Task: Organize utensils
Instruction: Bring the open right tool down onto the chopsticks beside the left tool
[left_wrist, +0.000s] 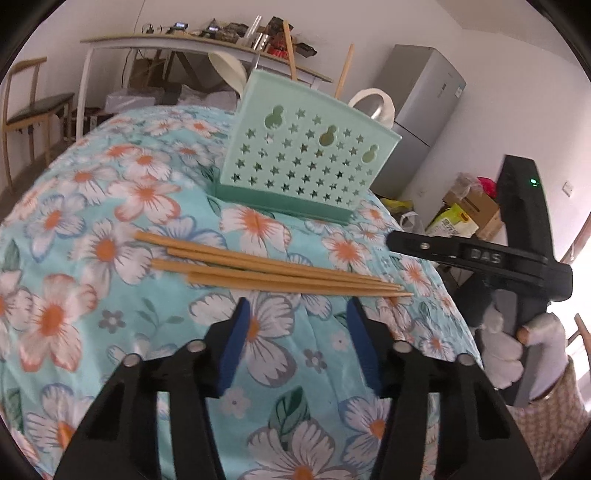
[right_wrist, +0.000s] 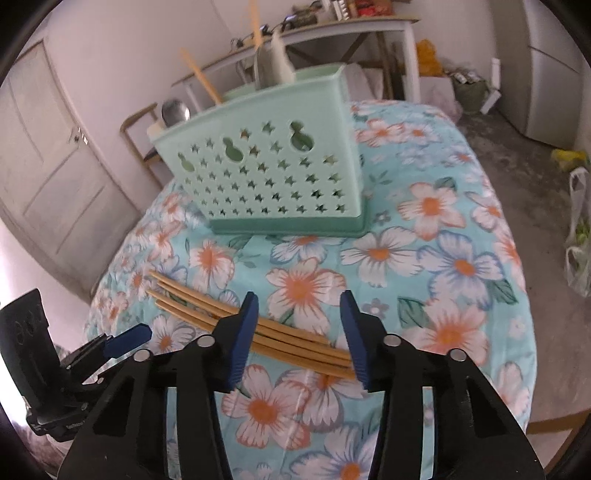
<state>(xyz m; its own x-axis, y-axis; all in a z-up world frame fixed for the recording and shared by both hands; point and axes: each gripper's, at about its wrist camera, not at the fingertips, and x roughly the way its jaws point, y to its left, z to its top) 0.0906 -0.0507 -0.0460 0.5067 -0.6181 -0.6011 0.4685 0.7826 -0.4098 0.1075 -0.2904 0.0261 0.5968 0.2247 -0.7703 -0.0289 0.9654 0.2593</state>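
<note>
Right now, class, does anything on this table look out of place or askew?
Yes: four wooden chopsticks lie loose and uneven on the floral tablecloth in front of the green utensil holder, while other utensils already stand inside it. Nothing looks spilled or damaged.

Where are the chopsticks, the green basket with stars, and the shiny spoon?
chopsticks (left_wrist: 273, 271), left wrist view, middle of the bundle lying on the cloth.
green basket (left_wrist: 303, 158), left wrist view, its star-holed front wall.
spoon (right_wrist: 175, 110), right wrist view, its shiny bowl above the basket.
</note>
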